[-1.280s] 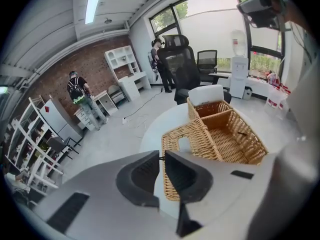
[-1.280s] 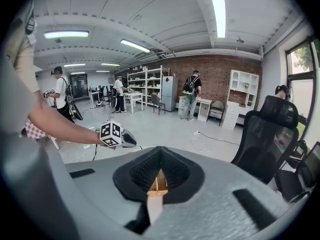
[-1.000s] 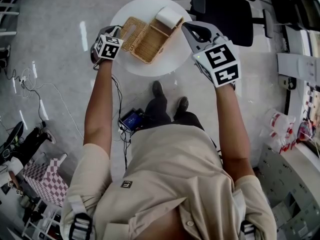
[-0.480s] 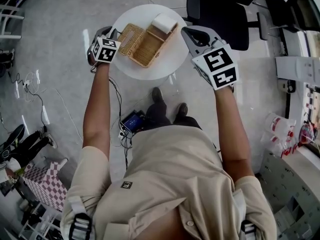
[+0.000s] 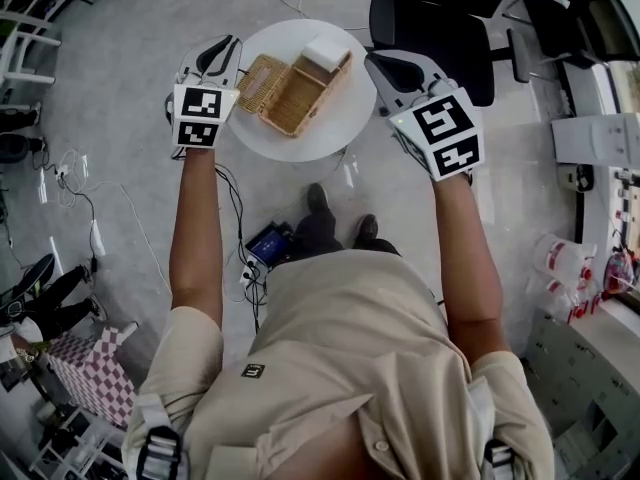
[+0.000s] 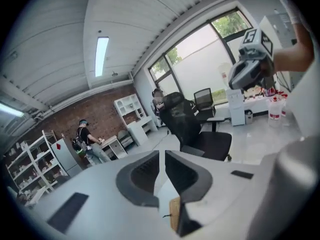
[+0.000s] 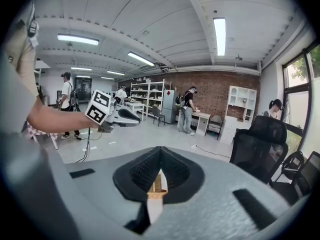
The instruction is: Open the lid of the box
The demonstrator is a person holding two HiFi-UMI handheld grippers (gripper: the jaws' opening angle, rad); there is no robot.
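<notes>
Head view, left tongs (image 5: 228,44) now risen above wicker lid (image 5: 262,72), closed empty, right tongs (image 5: 375,60) closed too.

An open-plan lab-style office: a red brick wall (image 7: 220,86) behind white shelving units (image 7: 150,96) and desks (image 7: 204,117) where people (image 7: 189,109) stand working, black office chairs (image 7: 260,149), fluorescent strip lights (image 7: 220,31) on a ribbed ceiling (image 6: 130,29), tall windows (image 6: 210,59), loose cables (image 5: 60,173) across a polished grey floor (image 5: 130,68)

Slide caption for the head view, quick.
Wicker box open on round white table, lid laid flat; left gripper and right gripper hover shut at either side.
</notes>
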